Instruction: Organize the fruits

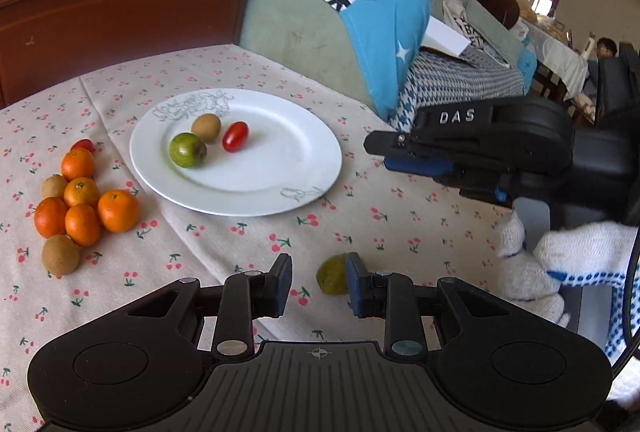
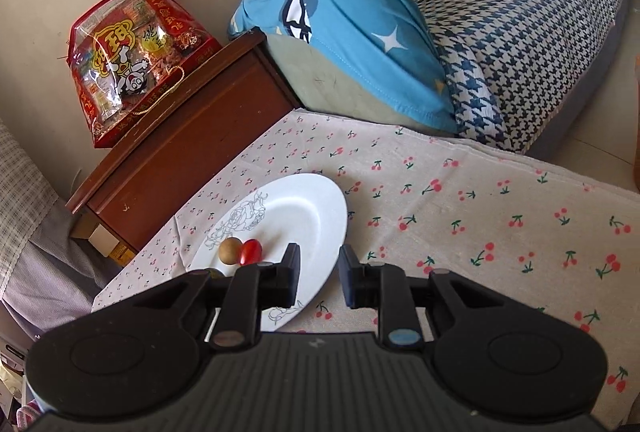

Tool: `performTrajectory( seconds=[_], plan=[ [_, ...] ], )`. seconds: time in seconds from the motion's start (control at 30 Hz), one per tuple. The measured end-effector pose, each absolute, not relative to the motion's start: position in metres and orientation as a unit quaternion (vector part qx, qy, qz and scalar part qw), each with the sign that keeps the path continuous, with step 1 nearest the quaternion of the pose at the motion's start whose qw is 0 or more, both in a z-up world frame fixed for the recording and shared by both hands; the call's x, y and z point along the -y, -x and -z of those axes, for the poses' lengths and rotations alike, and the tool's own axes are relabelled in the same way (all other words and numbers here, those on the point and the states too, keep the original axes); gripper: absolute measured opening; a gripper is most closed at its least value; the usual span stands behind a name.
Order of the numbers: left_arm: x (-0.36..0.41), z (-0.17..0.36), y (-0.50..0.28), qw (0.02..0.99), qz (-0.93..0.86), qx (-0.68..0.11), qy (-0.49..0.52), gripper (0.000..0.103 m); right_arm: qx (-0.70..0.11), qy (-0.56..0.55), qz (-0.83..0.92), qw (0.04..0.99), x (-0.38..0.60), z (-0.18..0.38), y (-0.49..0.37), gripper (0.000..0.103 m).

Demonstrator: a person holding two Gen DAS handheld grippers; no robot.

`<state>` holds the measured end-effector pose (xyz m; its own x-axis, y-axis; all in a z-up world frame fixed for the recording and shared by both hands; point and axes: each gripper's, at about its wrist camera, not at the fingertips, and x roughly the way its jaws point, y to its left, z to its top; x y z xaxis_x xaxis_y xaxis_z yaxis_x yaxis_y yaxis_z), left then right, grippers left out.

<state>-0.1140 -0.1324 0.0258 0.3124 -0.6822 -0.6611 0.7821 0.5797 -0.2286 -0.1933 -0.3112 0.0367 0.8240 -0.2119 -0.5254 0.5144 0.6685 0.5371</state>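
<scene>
A white plate (image 1: 280,167) on the cherry-print cloth holds a green fruit (image 1: 187,149), a brown fruit (image 1: 206,127) and a red tomato (image 1: 235,136). Left of it lies a pile of oranges (image 1: 118,211) with brown fruits (image 1: 60,255) and another tomato (image 1: 84,144). My left gripper (image 1: 319,282) is nearly closed and grips nothing. A loose green fruit (image 1: 330,278) lies on the cloth at its right fingertip. My right gripper (image 1: 380,155) hovers right of the plate. In its own view, the right gripper (image 2: 320,280) is also nearly closed and empty, over the plate (image 2: 304,207) rim.
A white-gloved hand (image 1: 560,256) holds the right gripper. Behind the table stand a brown wooden cabinet (image 1: 120,15) with a red gift bag (image 2: 132,59) on it, and a bed with a blue pillow (image 1: 368,11). A person (image 1: 606,49) sits far off.
</scene>
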Motion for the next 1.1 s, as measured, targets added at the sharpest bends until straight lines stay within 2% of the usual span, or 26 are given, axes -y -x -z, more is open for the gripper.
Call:
performTrajectory(
  seconds=[0.17,0.5,0.77,1.1],
  plan=[
    [0.145,-0.018,0.13,0.814,0.445,-0.355,-0.113,0.028,-0.219,-0.351,0.201,0.888,0.31,-0.038,0.194,0.023],
    [0.158,-0.006,0.131,0.823,0.437,-0.341,-0.126,0.026,-0.224,-0.359,0.201,0.883,0.31,-0.035,0.194,0.023],
    [0.154,-0.025,0.108,0.859,0.396,-0.314,-0.083,0.025,-0.223,-0.367,0.214,0.877,0.31,-0.033,0.193,0.023],
    [0.17,-0.025,0.049,0.868,0.369,-0.328,-0.055,0.025,-0.245,-0.376,0.212,0.868,0.306,-0.025,0.167,0.024]
  ],
)
